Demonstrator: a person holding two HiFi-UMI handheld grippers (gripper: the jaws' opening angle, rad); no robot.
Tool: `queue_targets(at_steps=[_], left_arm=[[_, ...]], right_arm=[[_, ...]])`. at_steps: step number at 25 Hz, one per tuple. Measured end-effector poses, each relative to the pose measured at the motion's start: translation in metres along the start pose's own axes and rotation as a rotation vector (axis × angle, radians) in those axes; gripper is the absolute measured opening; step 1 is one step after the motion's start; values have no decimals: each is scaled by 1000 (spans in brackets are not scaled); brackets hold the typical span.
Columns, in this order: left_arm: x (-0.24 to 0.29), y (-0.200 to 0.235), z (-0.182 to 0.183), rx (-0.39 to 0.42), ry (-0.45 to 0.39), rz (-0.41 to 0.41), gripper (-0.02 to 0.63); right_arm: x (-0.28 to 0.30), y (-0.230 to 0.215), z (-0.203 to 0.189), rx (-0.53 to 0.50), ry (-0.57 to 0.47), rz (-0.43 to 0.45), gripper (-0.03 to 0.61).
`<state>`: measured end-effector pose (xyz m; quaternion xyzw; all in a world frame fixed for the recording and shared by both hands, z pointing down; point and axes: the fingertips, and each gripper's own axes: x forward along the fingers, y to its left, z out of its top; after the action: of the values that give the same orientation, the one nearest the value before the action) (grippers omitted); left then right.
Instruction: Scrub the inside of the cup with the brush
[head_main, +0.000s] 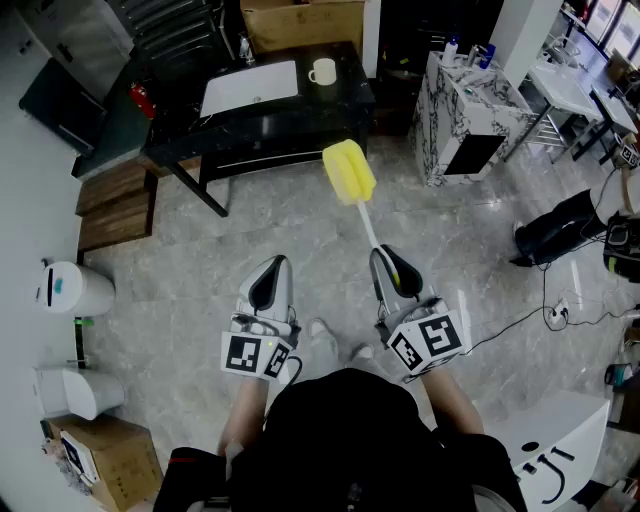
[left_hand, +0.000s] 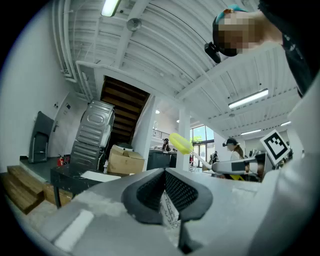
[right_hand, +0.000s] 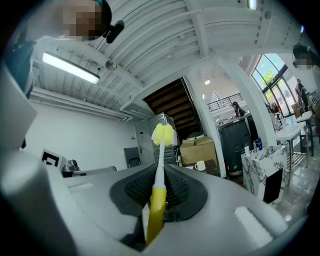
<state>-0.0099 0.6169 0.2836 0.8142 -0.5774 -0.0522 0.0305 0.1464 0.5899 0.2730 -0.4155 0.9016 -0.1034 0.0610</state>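
Because the right tool (head_main: 386, 258) is clamped only on the tail of the yellow sponge-headed brush (head_main: 349, 172), scrubbing may twist it loose; the white ceramic cup (head_main: 322, 71) stands well ahead on the black counter (head_main: 345, 97), and the left tool (head_main: 277, 264) is closed, empty.

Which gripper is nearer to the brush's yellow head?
Right. The right gripper holds the brush handle, the yellow head ahead of its jaws; the left gripper, shut and empty, sits beside it, farther off.
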Motion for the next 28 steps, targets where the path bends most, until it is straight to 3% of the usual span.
queue_targets(at_steps=[4,10,18,28], left_arm=[[-25,-5,-3,33,-6,50,2],[-51,-3,-4,14,-35,88,2],[-44,-45,-1,40,-53,39,2],[-43,-50,-6,62,-43,63,2]], right_arm=[[-19,7,-8,14,6,26,40],[-36,25,-5,-13,3,39,40],[-63,13,5,-29,9,24,40],[-71,1,2,-15,17,25,41]])
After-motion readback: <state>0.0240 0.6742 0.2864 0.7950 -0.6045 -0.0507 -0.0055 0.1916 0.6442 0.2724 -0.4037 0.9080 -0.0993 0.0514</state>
